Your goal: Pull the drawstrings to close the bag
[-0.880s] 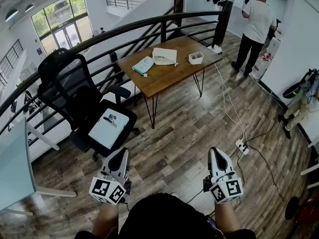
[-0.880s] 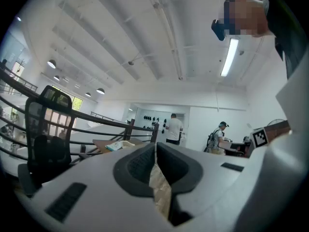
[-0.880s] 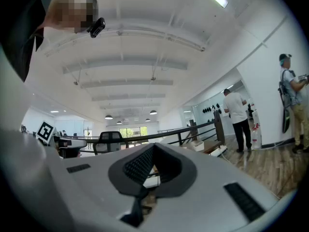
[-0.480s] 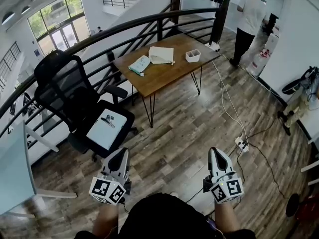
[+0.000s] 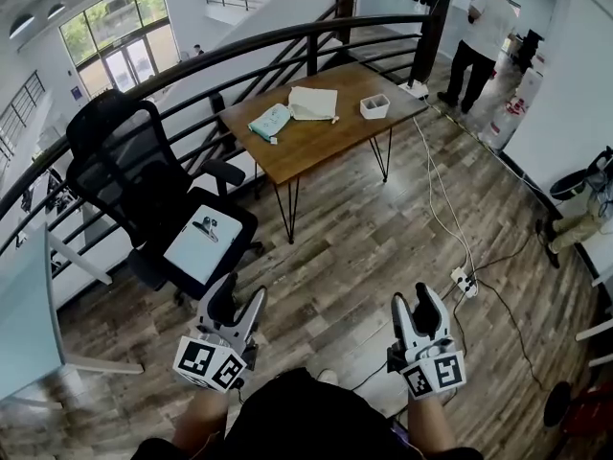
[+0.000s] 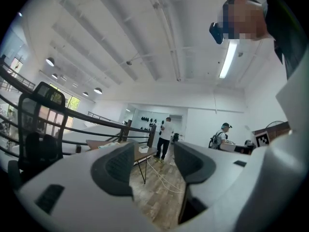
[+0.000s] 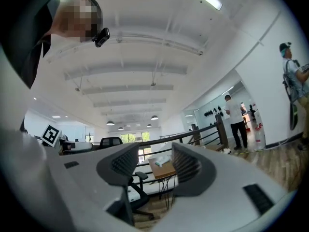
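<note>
A cream cloth drawstring bag [image 5: 313, 103] lies flat on the brown wooden surface [image 5: 326, 147] that stands on thin black legs. It sits about midway along the edge next to the black railing [image 5: 192, 70]. Just beside it, toward the left corner, lies a teal and white packet [image 5: 269, 122]. A small white open box [image 5: 375, 108] sits toward the right corner, apart from the bag.

Both grippers are well short of the surface, held low over the wood-plank floor [image 5: 354, 247]. The left gripper [image 5: 239, 301] has its jaws moderately apart, with only floor and room showing in the gap. The right gripper [image 5: 414, 303] likewise has its jaws moderately apart and holds nothing.

A black mesh office chair [image 5: 144, 180] with a white board [image 5: 199, 244] on its seat stands left of the surface. A person in a white shirt [image 5: 479, 36] stands beyond the right corner.
</note>
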